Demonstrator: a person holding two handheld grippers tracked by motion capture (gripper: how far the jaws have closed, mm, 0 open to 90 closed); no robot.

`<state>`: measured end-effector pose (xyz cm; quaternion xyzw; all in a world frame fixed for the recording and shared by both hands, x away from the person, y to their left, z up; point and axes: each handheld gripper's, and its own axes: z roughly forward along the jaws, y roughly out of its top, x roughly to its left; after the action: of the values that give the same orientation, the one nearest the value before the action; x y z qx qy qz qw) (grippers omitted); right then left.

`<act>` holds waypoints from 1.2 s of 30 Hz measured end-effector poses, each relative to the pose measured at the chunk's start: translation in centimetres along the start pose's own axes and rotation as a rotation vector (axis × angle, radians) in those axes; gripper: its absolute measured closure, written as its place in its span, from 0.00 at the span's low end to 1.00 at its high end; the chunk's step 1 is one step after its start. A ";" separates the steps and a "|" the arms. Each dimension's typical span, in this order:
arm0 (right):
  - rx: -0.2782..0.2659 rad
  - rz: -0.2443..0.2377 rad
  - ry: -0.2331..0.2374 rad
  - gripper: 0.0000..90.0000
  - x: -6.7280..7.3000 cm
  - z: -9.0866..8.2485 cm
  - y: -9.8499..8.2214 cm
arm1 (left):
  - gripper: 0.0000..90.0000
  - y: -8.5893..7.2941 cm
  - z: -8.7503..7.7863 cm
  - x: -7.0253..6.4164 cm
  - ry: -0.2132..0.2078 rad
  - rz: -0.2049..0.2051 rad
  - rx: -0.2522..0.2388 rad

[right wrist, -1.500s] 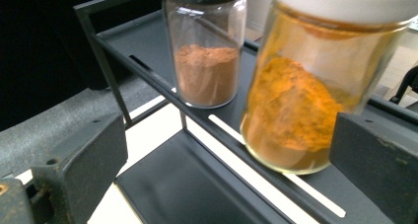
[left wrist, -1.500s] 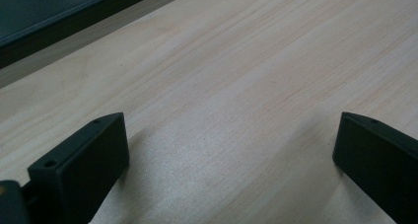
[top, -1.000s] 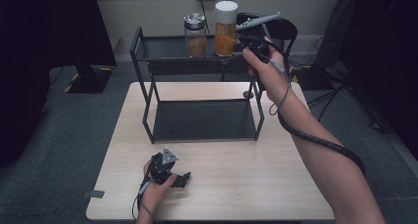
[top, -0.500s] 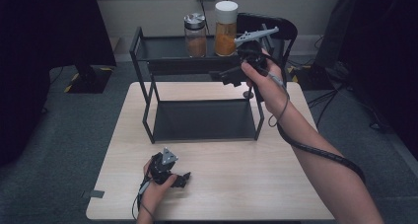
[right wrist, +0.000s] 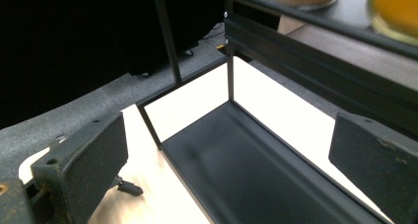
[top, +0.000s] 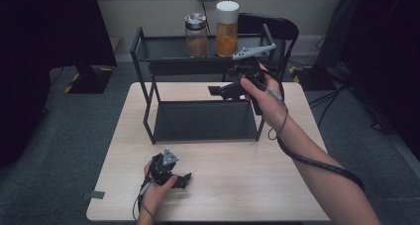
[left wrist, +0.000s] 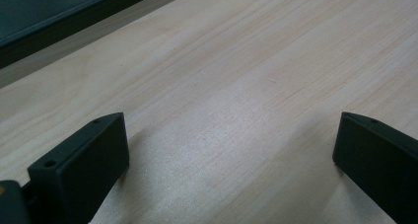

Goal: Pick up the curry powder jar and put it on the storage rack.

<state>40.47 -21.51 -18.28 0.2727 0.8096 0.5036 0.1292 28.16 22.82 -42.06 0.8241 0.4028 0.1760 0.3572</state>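
1. The black shelf rack (top: pixel 200 121) stands on the far half of the desk (top: pixel 237 185), its lower tray bare and dark, its upper tray at the back carrying two jars.
2. The white-lidded jar (top: pixel 227 29) holds something orange; the metal-lidded jar (top: pixel 196 35) stands just beside it, to its left in the high view, with brown contents.
3. My right tool (top: pixel 214 91) hangs in the air at the rack's front right corner, above the lower tray and below the upper one — its jaws are spread wide with nothing between them.
4. In the right gripper view I look down between those jaws onto the lower tray (right wrist: pixel 256 174), with the bottoms of both jars along the top edge.
5. My left tool (top: pixel 187 179) rests on the desk near its front edge, well apart from the rack — its jaws spread too, bare wood between them.
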 end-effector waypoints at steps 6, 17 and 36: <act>0.001 0.010 0.016 0.01 0.0 0.3 -1.3 | 0.00 0.0 0.0 0.0 0.000 0.000 0.000; 0.015 0.020 0.039 0.01 -0.2 0.8 -3.6 | 0.00 0.0 0.0 0.0 0.001 0.000 0.000; 0.048 0.017 0.077 0.01 0.4 1.7 -7.3 | 0.00 0.0 0.0 0.0 0.000 0.002 0.003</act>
<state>38.72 -22.50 -25.53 0.2629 0.8233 0.4954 0.0871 28.19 22.83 -42.02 0.8251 0.4020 0.1756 0.3560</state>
